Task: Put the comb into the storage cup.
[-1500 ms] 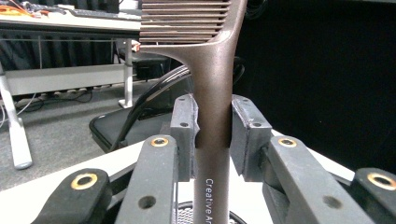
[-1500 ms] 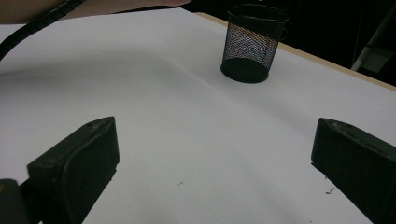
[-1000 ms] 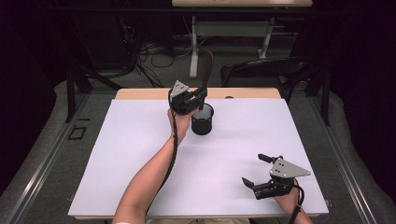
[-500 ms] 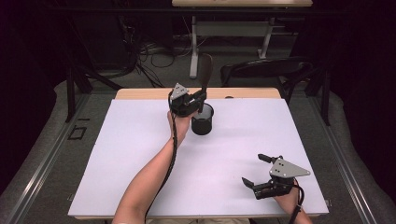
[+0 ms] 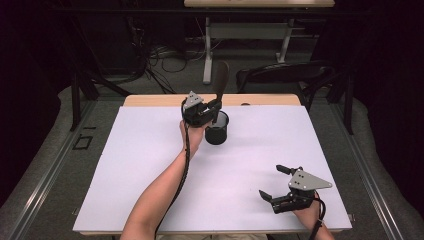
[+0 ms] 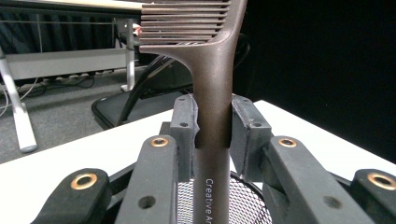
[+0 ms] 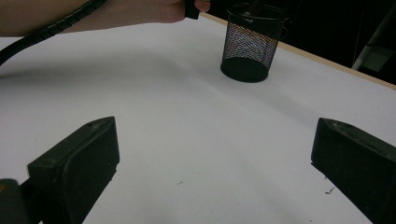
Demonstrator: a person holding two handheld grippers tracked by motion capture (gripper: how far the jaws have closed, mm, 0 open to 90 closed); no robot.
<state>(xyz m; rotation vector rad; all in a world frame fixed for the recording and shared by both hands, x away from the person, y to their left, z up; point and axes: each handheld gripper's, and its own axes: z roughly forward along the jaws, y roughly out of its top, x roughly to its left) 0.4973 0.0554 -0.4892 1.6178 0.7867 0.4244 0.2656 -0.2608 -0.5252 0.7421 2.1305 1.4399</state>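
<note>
A black mesh cup (image 5: 217, 130) stands on the white table near its far edge, also seen from the side as the mesh cup (image 7: 250, 44). A dark brown slotted spatula (image 5: 220, 85) stands upright with its handle going down into the cup. My left gripper (image 5: 212, 111) is shut on that handle just above the rim; the spatula handle (image 6: 212, 116) is pinched between its pads. My right gripper (image 5: 273, 183) rests open near the front right of the table, its fingers (image 7: 79, 163) wide apart with nothing between them.
The white table (image 5: 125, 165) has a wooden strip along its far edge. Behind it stand a dark chair (image 5: 285, 75) and a desk frame (image 5: 240, 35) with cables on the floor. A cable runs along the person's left forearm (image 5: 170, 185).
The left gripper has lifted slightly and shifted a little right, bringing the spatula more upright over the cup. The right gripper has stayed put.
</note>
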